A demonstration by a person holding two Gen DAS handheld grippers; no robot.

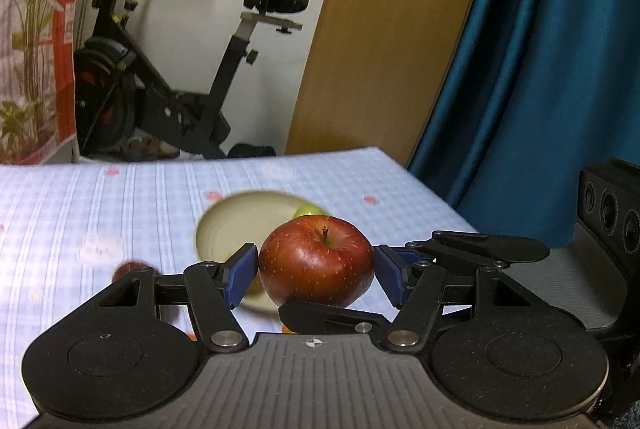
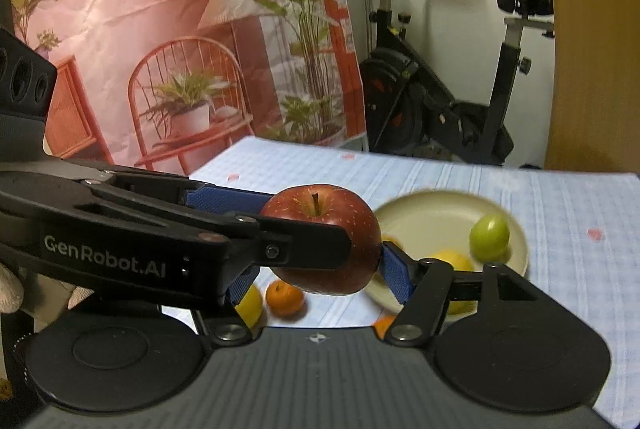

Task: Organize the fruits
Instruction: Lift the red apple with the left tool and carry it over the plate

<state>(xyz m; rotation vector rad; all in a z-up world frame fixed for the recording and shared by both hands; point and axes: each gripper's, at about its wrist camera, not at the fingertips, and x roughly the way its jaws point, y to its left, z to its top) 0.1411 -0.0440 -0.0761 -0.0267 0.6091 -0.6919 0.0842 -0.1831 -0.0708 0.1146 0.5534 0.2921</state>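
A red apple is held in the air above the table between both grippers. My left gripper has its blue pads against the apple's two sides. My right gripper also closes its blue pads on the same apple, crossing the left gripper at a right angle. Below is a cream plate with a green fruit and a yellow fruit in it. The plate also shows in the left wrist view.
On the blue checked tablecloth lie an orange tangerine, a yellow fruit and another orange fruit. A dark red fruit lies left of the plate. An exercise bike and a blue curtain stand behind the table.
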